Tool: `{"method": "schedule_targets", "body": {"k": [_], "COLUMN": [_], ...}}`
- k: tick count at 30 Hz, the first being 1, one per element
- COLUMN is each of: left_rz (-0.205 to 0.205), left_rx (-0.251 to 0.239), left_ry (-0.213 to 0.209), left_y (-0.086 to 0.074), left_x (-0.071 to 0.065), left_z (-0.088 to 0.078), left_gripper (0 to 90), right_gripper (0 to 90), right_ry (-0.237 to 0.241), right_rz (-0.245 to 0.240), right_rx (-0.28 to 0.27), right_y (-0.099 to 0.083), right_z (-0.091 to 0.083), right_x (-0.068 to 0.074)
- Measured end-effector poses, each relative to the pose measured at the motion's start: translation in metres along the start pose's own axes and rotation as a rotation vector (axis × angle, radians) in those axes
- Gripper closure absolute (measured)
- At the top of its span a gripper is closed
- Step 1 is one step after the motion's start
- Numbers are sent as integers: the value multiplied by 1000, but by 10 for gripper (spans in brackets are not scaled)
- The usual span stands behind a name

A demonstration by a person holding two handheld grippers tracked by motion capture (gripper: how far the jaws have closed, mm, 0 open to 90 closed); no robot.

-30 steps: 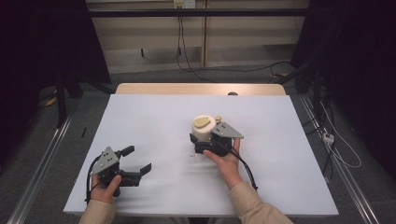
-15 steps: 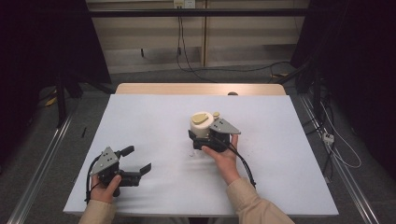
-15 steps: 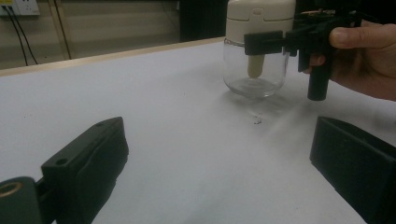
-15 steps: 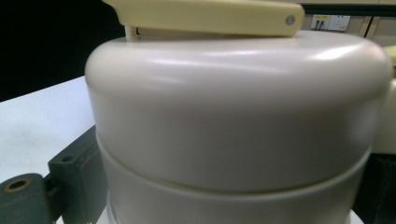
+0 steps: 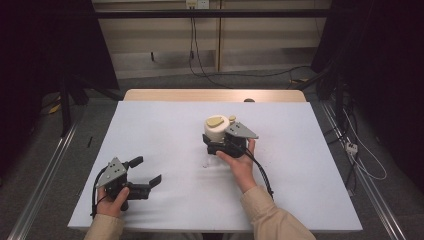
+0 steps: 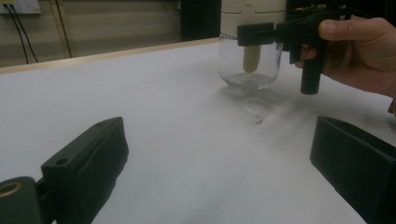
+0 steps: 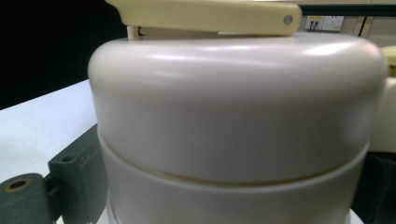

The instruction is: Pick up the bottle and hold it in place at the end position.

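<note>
We are seeing a cream lid (image 5: 216, 131) with a pale yellow lever on a clear glass jar (image 6: 250, 63), black grippers, and a plain white table (image 5: 165, 135) showing beige at twelve o'clock.

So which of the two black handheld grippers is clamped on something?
The right gripper, mid-table: its jaws hold the clear glass jar with the cream lid. The left gripper, near the table's front edge, is open with nothing between its jaws.

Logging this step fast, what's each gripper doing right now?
Left gripper: open, holding nothing, low over the table.
Right gripper: closed on the jar, just under its cream lid.
</note>
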State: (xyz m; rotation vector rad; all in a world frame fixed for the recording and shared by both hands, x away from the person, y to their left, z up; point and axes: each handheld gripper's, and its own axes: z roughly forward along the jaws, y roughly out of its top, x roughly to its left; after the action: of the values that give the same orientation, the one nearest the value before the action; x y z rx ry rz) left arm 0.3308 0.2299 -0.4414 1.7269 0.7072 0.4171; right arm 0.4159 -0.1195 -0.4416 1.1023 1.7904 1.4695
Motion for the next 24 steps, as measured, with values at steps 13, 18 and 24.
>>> {"method": "schedule_targets", "body": {"k": [13,18,24], "left_rz": [3,3,0], "left_rx": [6,5,5], "left_ry": [0,1,2], "left_y": [0,-1,-1], "left_x": [1,1,0], "left_z": [0,0,1], "left_gripper": [37,37,37], "right_gripper": [62,61,61], "right_ry": [-10,-18,-22], "right_rz": [10,10,7], "right_rx": [7,14,17], "right_y": [-4,-6,-7], "right_z": [9,10,11], "right_x": [-1,-4,-4]}}
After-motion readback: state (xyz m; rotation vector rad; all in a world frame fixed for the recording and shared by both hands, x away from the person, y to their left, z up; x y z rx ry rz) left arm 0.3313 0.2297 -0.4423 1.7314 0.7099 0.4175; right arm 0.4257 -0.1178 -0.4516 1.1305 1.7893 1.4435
